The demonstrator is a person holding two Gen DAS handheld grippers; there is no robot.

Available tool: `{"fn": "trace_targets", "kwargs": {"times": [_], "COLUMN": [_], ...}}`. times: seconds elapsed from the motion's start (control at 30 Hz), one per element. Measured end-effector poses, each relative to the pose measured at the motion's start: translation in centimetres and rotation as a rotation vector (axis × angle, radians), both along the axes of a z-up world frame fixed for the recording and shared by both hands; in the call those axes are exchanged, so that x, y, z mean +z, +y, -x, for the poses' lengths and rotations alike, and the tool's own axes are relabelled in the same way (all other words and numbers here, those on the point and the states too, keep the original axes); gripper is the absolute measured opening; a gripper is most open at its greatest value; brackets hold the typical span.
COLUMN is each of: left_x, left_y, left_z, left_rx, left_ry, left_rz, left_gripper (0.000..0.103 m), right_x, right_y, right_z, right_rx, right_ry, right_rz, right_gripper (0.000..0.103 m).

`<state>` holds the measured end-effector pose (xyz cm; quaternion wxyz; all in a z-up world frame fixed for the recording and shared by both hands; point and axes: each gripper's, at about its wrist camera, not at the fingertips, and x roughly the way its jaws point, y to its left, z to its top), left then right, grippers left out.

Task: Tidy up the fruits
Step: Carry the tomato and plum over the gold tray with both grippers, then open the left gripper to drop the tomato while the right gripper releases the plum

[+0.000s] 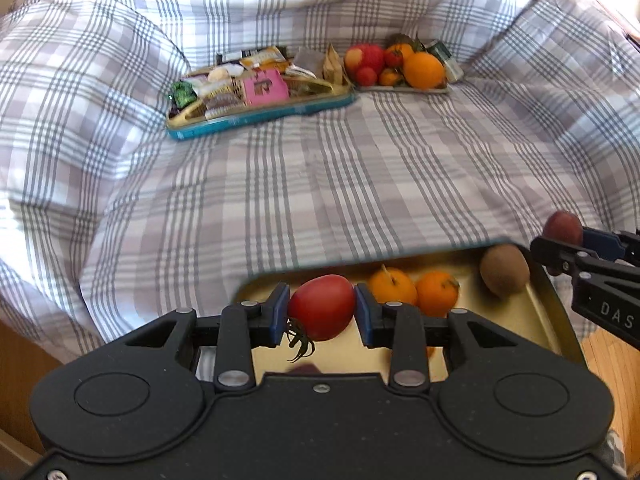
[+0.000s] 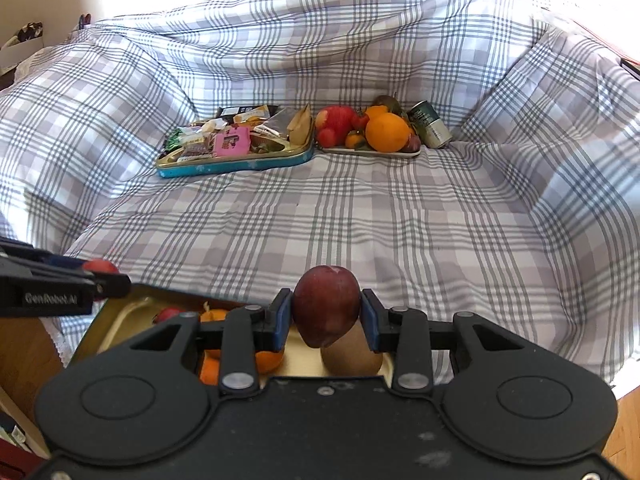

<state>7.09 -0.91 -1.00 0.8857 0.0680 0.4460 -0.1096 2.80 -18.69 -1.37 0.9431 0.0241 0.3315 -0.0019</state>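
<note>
With the left hand-held gripper (image 1: 322, 314) clenched on a red tomato (image 1: 322, 312) and the right hand-held gripper (image 2: 326, 314) clenched on a dark red apple (image 2: 326, 306), both directly above the near tin (image 1: 548, 300), each should probably be lowered gently into bare spots beside the oranges (image 1: 414, 294) and kiwi (image 1: 505, 270) before letting go.

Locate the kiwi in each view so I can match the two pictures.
Left wrist view: the kiwi lies in the near tray's far right corner, right of two oranges.
Right wrist view: the kiwi sits bottom centre, partly hidden beneath the dark red fruit.
Shared landmark: the blue tin of snacks on the checked cloth.
</note>
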Motion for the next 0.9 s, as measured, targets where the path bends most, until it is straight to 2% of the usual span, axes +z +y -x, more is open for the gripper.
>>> {"fn": "trace_targets", "kwargs": {"times": [0.23,0.43,0.6,0.9], "left_x": [-1.4,-1.9,-2.1,-3.0], "left_y": [-0.5,-0.9,-1.0,-1.5], "left_z": [2.2,3.6,4.4,4.8], "left_rx": [0.023,0.041,0.050,0.038], "left_ry": [0.045,0.051,0.060,0.096], "left_rz": [0.009,0.001,0.013,0.013], "left_gripper": [0.044,0.044,0.044,0.044], "right_x": [-1.2,-1.5,-1.2,-1.8], "right_y": [0.3,0.3,0.0,-0.3], "right_z": [2.6,4.3,4.8,4.7], "right_rx": [0.000,-0.006,-0.008,-0.032], "right_ry": [0.008,0.000,-0.012,0.019], "right_rz": [-0.019,-0.023,-0.015,-0.010], "right_gripper": [0.038,0.039,0.038,0.039]}}
